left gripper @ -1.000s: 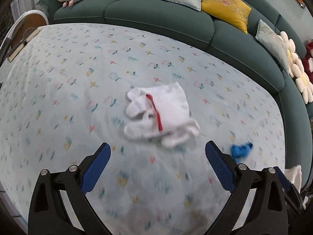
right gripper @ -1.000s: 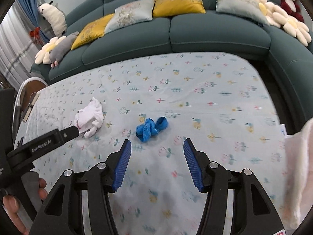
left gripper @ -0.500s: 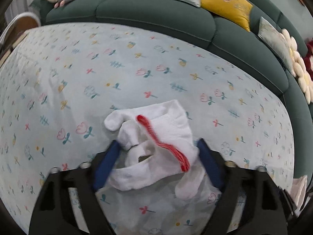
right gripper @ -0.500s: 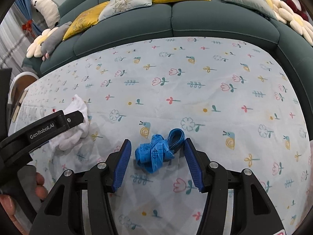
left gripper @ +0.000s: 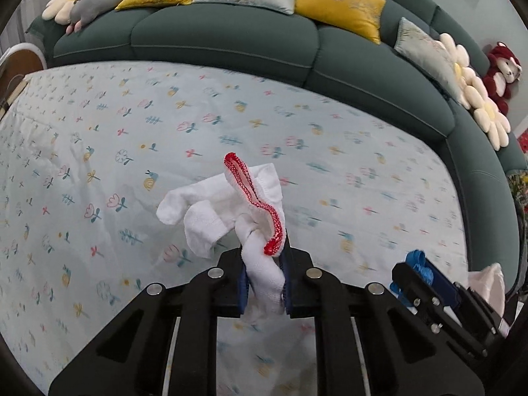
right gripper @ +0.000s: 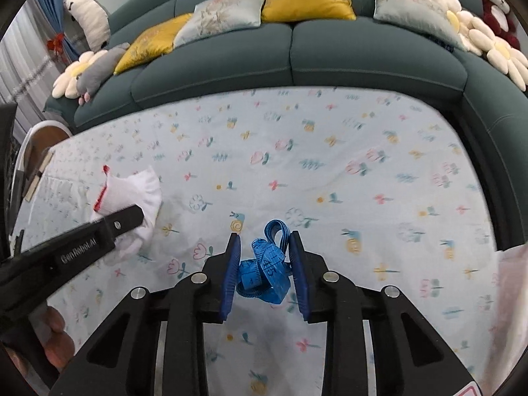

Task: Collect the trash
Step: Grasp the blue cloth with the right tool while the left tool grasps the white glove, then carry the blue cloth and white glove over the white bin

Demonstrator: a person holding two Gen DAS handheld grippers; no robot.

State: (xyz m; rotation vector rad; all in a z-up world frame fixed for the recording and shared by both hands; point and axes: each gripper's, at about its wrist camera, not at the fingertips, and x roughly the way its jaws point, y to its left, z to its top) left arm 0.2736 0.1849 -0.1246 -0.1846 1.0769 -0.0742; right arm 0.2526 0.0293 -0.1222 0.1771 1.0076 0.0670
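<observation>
In left tool (left gripper: 264, 283): white sock (left gripper: 231, 211)

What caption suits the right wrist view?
Right gripper, jaws closing around a crumpled blue measuring tape on the flowered sheet.

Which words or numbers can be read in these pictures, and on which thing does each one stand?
"GenRobot.AI": white letters on the side of the left gripper, seen in the right wrist view.
"45": printed on the blue tape measure between the jaws of the right gripper.
Other small marks on the tape measure: too small to read.
The glove bears no text.
</observation>
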